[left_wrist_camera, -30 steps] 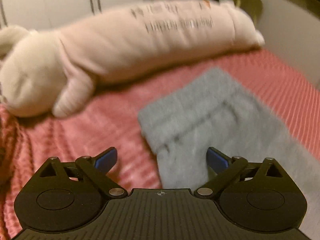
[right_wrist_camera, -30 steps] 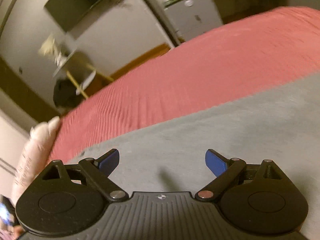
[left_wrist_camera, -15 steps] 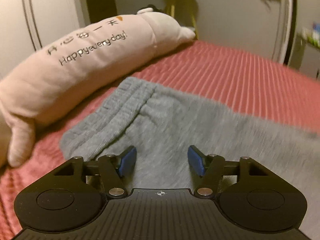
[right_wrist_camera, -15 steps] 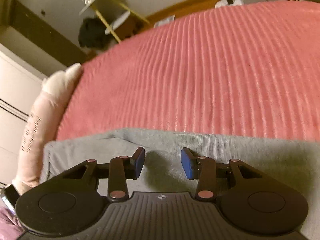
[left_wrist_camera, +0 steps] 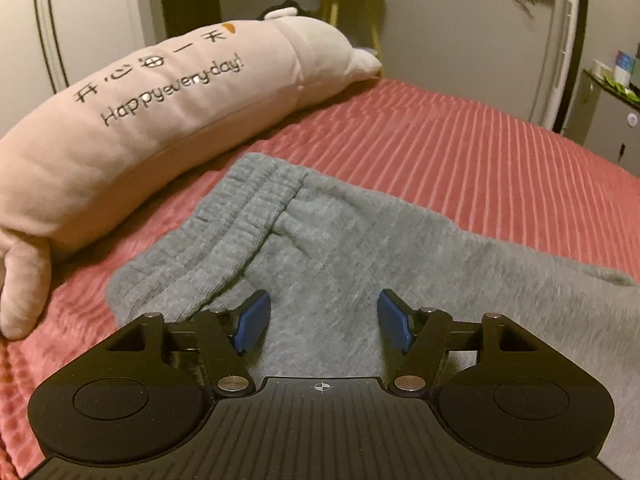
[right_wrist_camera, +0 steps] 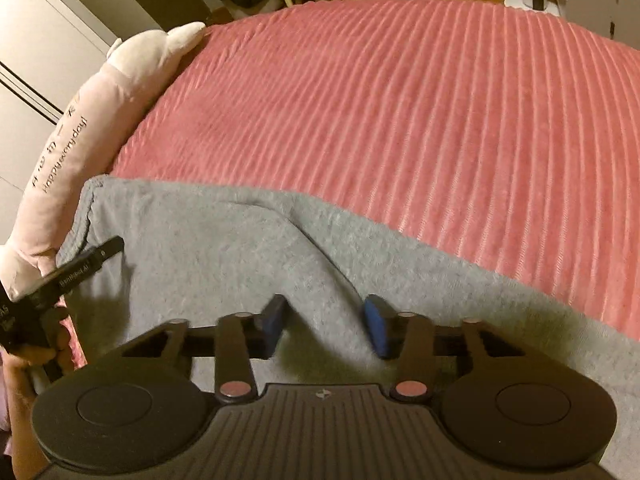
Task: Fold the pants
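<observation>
Gray pants [left_wrist_camera: 340, 248] beneath parted tool [left_wrist_camera: 324, 320]

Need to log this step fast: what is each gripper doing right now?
Left gripper: open over the gray pants, jaws just widened slightly.
Right gripper: open, jaws closing around a pants ridge, not yet pinching.

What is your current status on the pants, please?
Left hand-held gripper open over pants, jaws just widened. Right hand-held gripper closing, pads astride a fabric ridge. Pillow alongside, clear.

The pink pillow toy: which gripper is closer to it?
Left. The left gripper sits by the pants' waistband, next to the pillow toy; the right gripper is farther along the pants.
</observation>
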Tool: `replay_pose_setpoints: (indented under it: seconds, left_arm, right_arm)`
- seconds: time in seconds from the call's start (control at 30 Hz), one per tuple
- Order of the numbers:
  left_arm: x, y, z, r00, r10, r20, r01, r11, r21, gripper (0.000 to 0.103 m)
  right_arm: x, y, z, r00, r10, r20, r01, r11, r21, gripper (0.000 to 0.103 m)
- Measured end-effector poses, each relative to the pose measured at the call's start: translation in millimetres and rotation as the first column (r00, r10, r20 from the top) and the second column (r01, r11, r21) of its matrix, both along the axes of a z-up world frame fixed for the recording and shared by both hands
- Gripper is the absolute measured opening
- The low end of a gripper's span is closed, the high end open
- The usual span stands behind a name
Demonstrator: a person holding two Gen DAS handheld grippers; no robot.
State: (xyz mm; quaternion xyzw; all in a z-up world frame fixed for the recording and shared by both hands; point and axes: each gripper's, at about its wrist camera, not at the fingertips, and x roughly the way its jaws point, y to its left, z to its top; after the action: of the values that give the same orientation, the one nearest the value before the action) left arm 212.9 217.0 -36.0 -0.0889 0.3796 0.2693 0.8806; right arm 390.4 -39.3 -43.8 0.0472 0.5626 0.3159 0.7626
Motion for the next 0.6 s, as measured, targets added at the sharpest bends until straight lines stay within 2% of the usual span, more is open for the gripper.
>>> replay_pose_setpoints:
  seconds: [0.1, 0.17, 0.23, 0.37, 0.47, 0.5, 0.53, 0.6]
  left_arm:
    - [0.2, -2.0, -1.0, 1.000, -0.006, -0.002, 0.006, 1.000, 0.006, 0.073]
    - [0.7, -1.9, -1.3, 1.000, -0.005, 0.003, 0.005, 1.000, 0.001, 0.075]
    - [1.5, -2.6, -2.2, 1.000, -0.008, 0.004, 0.008, 1.000, 0.002, 0.078]
    - [3.7, -5.6, -4.0, 1.000, -0.016, 0.003, 0.016, 1.000, 0.012, 0.084]
    - [4.2, -7.2, -5.5, 1.000, -0.024, 0.005, 0.024, 1.000, 0.019, 0.087]
    - [4.4, -8.0, -5.9, 1.000, -0.026, 0.005, 0.026, 0.999, 0.023, 0.088]
    - [4.6, -8.7, -6.4, 1.000, -0.028, 0.006, 0.028, 0.999, 0.026, 0.088]
    - [5.1, -10.7, -7.4, 1.000, -0.027, 0.009, 0.027, 0.999, 0.037, 0.089]
  right_arm:
    - [10.5, 6.5, -8.2, 0.999, -0.019, -0.051, 0.024, 0.996, 0.083, 0.036]
    - [21.0, 9.4, -16.3, 0.991, -0.023, -0.135, 0.045, 0.986, 0.161, 0.037]
    - [28.5, 15.1, -22.3, 0.983, -0.018, -0.182, 0.052, 0.981, 0.187, 0.038]
    - [39.1, 36.4, -31.8, 0.971, -0.027, -0.236, 0.091, 0.960, 0.264, 0.039]
    - [47.1, 39.1, -33.8, 0.970, -0.096, -0.222, 0.161, 0.941, 0.299, 0.039]
    - [50.1, 32.5, -32.4, 0.966, -0.141, -0.217, 0.210, 0.917, 0.338, 0.039]
    - [53.2, 22.3, -31.4, 0.955, -0.188, -0.227, 0.268, 0.878, 0.397, 0.038]
    - [57.1, -7.3, -30.0, 0.913, -0.315, -0.259, 0.407, 0.736, 0.540, 0.028]
